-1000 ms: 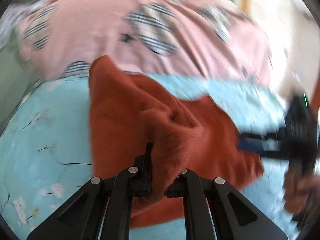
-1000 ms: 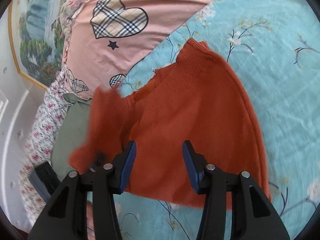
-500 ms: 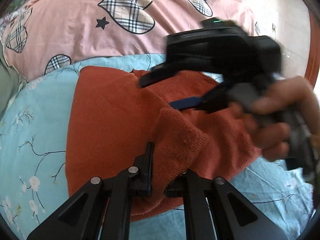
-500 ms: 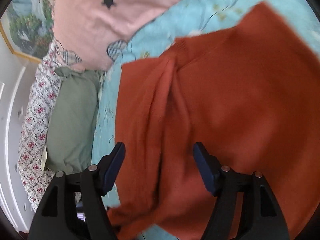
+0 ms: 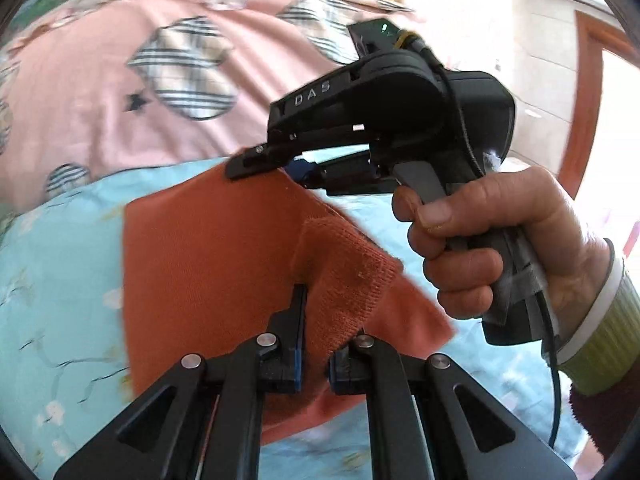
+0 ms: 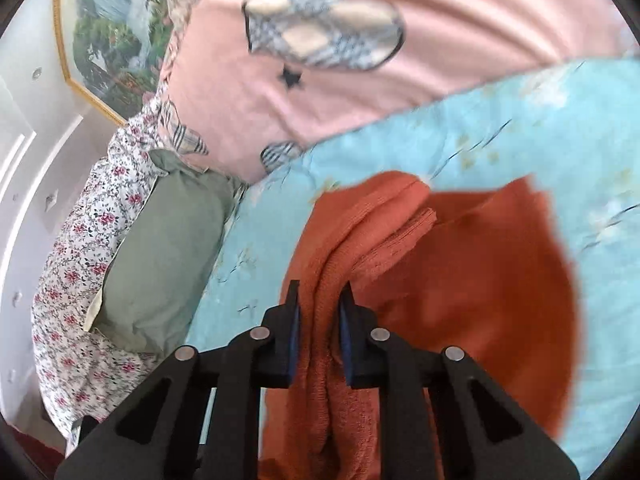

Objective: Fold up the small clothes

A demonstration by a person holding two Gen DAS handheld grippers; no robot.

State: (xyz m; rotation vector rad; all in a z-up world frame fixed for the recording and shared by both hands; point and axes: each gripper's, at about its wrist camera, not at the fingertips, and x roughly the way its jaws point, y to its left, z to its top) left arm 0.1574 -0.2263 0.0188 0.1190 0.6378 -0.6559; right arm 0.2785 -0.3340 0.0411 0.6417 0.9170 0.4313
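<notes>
A rust-orange knitted small sweater (image 5: 208, 256) lies partly on a pale turquoise bedsheet printed with blossom twigs (image 5: 60, 280), and both tools have hold of it. The left gripper (image 5: 316, 348) has its jaws pressed in on a ribbed, cuff-like end of the knit that stands up between them; holding that end lets the person carry it across the body of the garment, which I judge to be a sleeve being folded inward. The right gripper (image 6: 318, 332) has its jaws pinching a bunched ridge of the same knit, several layers thick, near the garment's left edge in its own view; in the left wrist view the same tool reaches in from the right, its tips at the far edge of the cloth, held in the person's right hand (image 5: 480, 248). Gripping at two separate spots keeps the fabric taut enough to lay flat rather than crumple. The rest of the sweater spreads to the right of the pinch, flat on the sheet though blurred. Farther off lies a pink quilt with plaid heart patches (image 6: 360, 40), and at the left a sage-green pillow (image 6: 164, 248) rests against a white cloth with small red flowers (image 6: 68, 280), both well apart from the sweater
</notes>
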